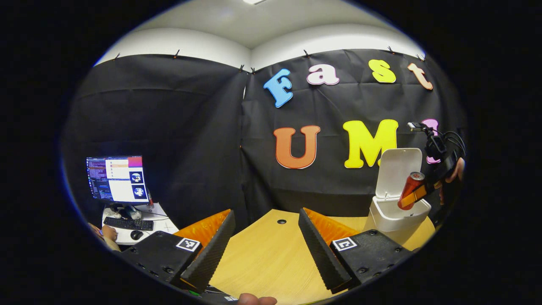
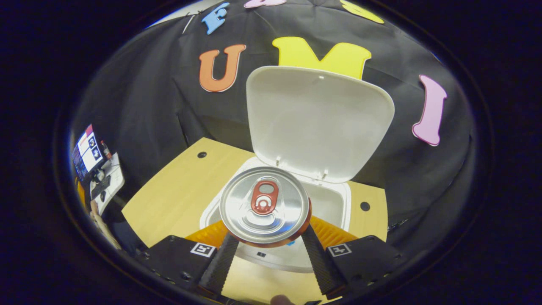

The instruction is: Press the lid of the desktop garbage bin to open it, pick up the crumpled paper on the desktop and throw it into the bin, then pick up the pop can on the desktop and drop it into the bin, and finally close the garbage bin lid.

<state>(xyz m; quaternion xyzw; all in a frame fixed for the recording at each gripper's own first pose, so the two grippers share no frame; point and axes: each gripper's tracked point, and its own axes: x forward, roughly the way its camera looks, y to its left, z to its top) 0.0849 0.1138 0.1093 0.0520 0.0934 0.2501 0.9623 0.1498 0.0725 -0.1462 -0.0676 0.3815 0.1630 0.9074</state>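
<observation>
The white desktop bin [image 2: 334, 201] stands on the wooden table with its lid [image 2: 317, 123] raised upright at the back. In the right gripper view, my right gripper [image 2: 266, 238] is shut on the red pop can [image 2: 264, 205], whose silver top faces the camera, tilted over the bin's open mouth. In the left gripper view the same bin [image 1: 396, 214], lid [image 1: 398, 169] and can [image 1: 410, 189] sit at the far right, where the right gripper [image 1: 423, 192] holds the can slanted above the rim. My left gripper [image 1: 266, 214] hovers open over the table with nothing between its fingers.
The wooden table [image 1: 262, 254] has a small cable hole [image 1: 281, 221] near its back edge. A white side desk at the left carries a lit monitor [image 1: 116, 178], keyboard [image 1: 128, 223] and mouse, with a person's hand [image 1: 108, 232] beside it. Black cloth walls close the back.
</observation>
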